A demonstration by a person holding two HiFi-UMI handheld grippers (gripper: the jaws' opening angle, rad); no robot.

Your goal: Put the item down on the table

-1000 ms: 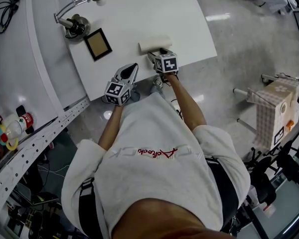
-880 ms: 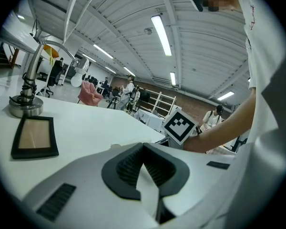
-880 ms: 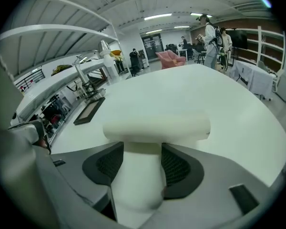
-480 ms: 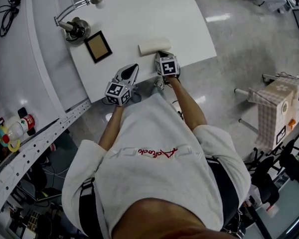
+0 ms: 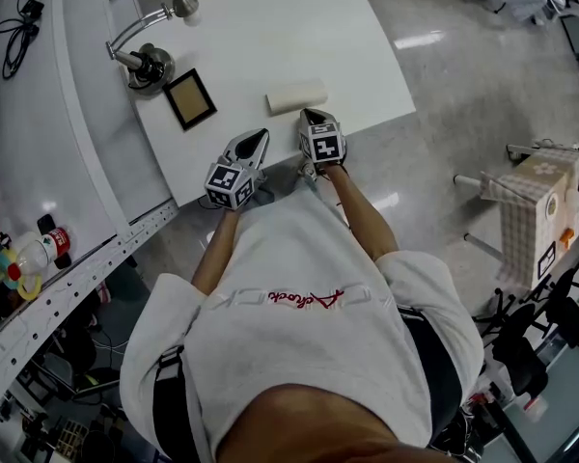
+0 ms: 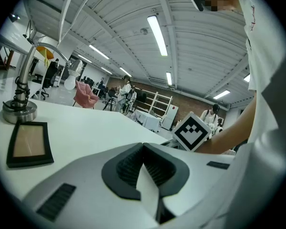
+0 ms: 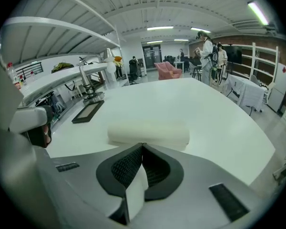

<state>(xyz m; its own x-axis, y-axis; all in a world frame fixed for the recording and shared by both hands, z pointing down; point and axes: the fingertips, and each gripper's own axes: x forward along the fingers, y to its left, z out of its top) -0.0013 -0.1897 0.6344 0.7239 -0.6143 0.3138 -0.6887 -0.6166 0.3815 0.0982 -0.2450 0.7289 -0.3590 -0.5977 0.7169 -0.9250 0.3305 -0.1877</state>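
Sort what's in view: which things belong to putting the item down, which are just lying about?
Job: cream roll, on the white table; right hand-held gripper, shut and empty.
Lying about: picture frame; metal gooseneck fixture; left hand-held gripper, shut.

Lab workshop hall: white worktable [image 5: 270, 37], shelving racks [image 6: 155, 104], ceiling strip lights [image 6: 157, 28]

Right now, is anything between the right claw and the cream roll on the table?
No, nothing visible is. The cream cylindrical roll lies flat on the white table, just ahead of the shut right claw. The dark rectangular picture frame sits well off to the left, out of the way.
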